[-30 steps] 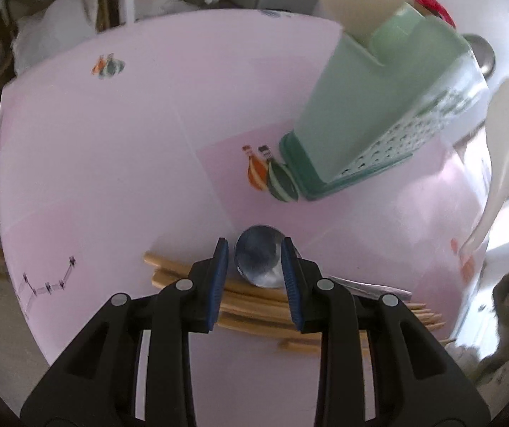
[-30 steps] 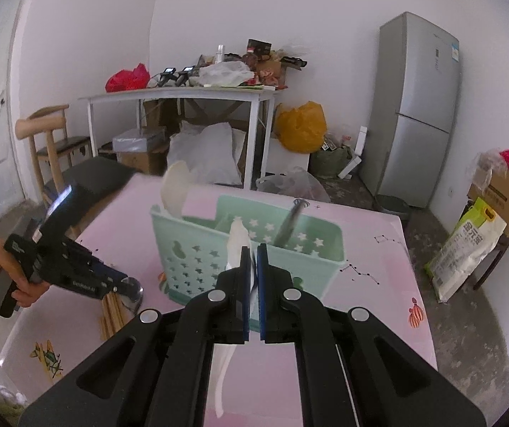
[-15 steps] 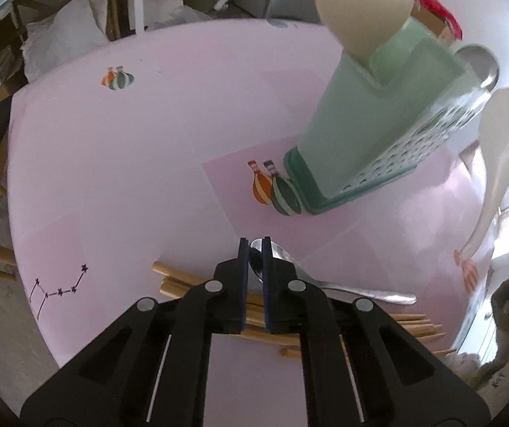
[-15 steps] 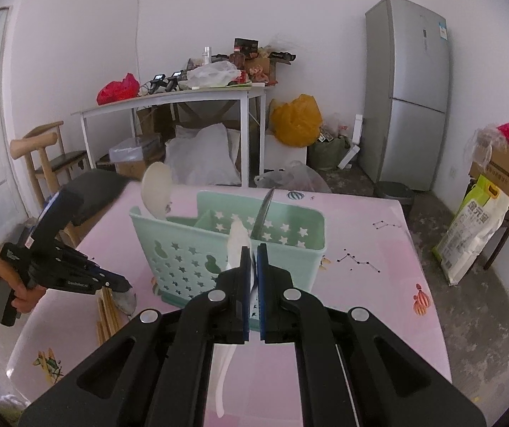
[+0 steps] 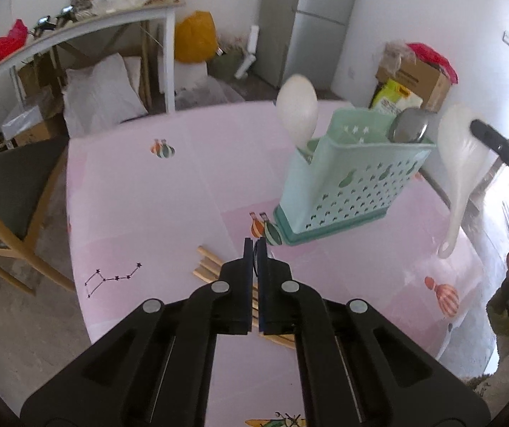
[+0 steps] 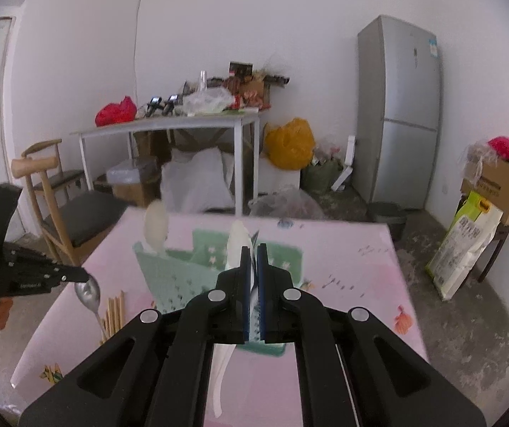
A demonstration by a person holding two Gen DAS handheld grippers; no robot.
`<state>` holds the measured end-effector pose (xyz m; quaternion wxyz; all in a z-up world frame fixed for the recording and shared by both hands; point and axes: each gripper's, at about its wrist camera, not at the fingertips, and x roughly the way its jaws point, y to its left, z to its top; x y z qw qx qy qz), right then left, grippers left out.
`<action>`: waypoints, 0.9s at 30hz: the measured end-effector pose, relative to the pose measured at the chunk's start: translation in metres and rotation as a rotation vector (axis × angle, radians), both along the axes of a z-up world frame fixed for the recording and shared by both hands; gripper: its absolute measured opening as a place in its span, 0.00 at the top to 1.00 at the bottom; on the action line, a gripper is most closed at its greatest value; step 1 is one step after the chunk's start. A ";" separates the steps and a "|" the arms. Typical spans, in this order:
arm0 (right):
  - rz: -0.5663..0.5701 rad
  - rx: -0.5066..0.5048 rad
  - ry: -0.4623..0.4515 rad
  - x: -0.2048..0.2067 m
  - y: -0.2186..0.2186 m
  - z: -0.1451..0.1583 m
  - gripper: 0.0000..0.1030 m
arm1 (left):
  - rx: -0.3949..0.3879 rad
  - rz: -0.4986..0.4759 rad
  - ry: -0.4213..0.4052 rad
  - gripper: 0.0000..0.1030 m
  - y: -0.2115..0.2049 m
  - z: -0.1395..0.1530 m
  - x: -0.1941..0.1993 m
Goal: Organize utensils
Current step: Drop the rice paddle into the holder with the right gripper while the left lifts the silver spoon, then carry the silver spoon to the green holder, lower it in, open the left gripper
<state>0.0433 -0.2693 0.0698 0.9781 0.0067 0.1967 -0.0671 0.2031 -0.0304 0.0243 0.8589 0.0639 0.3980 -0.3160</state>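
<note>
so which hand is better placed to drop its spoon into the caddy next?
Probably right. The right gripper holds the white spoon close beside the green caddy. The left gripper has the metal spoon low, near the chopsticks.

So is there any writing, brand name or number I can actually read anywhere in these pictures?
None can be read.
Yellow-green sack: dark print, too blurred.
Cardboard box: a dark line of print, unreadable.
Fridge sticker: too small.
Left gripper: white lettering on its side, too small.
</note>
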 end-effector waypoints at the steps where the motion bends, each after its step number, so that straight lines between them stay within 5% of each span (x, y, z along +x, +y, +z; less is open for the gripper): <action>1: -0.005 -0.006 -0.017 -0.003 -0.002 0.007 0.97 | -0.009 0.009 -0.012 1.00 0.002 0.003 -0.003; 11: -0.030 -0.012 -0.234 -0.022 -0.031 0.086 0.97 | -0.072 0.065 -0.096 0.99 0.005 0.016 -0.016; 16: -0.033 0.006 -0.296 -0.005 -0.042 0.101 0.97 | -0.134 0.094 -0.123 0.99 0.012 0.033 -0.024; 27: -0.061 0.016 -0.203 0.070 -0.061 0.048 0.97 | -0.223 0.129 -0.246 0.99 0.025 0.088 -0.047</action>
